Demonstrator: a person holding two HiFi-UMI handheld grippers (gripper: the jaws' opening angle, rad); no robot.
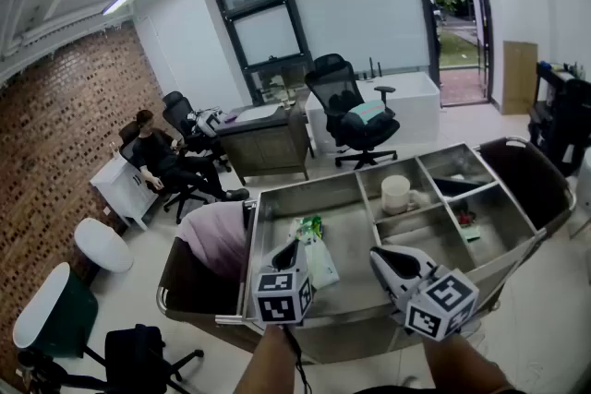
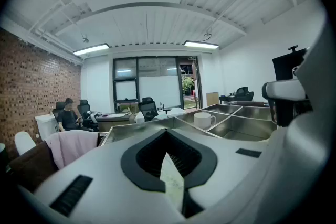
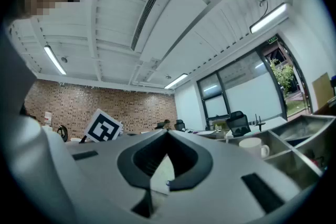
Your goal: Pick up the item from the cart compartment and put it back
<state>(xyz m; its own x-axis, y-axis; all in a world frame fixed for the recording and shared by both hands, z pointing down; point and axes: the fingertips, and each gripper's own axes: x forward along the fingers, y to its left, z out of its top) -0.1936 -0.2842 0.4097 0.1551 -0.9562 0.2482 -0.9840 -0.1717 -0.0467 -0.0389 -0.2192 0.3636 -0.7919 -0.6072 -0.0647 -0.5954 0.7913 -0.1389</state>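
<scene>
The steel cart point(image 1: 277, 198) has one large compartment and several smaller ones. A green-and-white packet point(image 1: 317, 256) lies in the large compartment. My left gripper point(image 1: 294, 246) hovers over that compartment with its tip just left of the packet; whether they touch I cannot tell. Its jaws meet at the tip point(image 2: 167, 131) with nothing gripped. My right gripper point(image 1: 376, 256) hangs to the right of the packet, also over the cart, and its jaws point(image 3: 168, 132) are closed and empty. A white mug point(image 1: 395, 194) point(image 2: 203, 119) point(image 3: 253, 147) stands in a small compartment beyond.
A small red item point(image 1: 464, 219) lies in a right-hand compartment. A pink cloth point(image 1: 217, 235) fills the brown bag at the cart's left end; another brown bag point(image 1: 526, 175) hangs at the right end. An office chair point(image 1: 355, 111) and a seated person point(image 1: 157, 152) are behind.
</scene>
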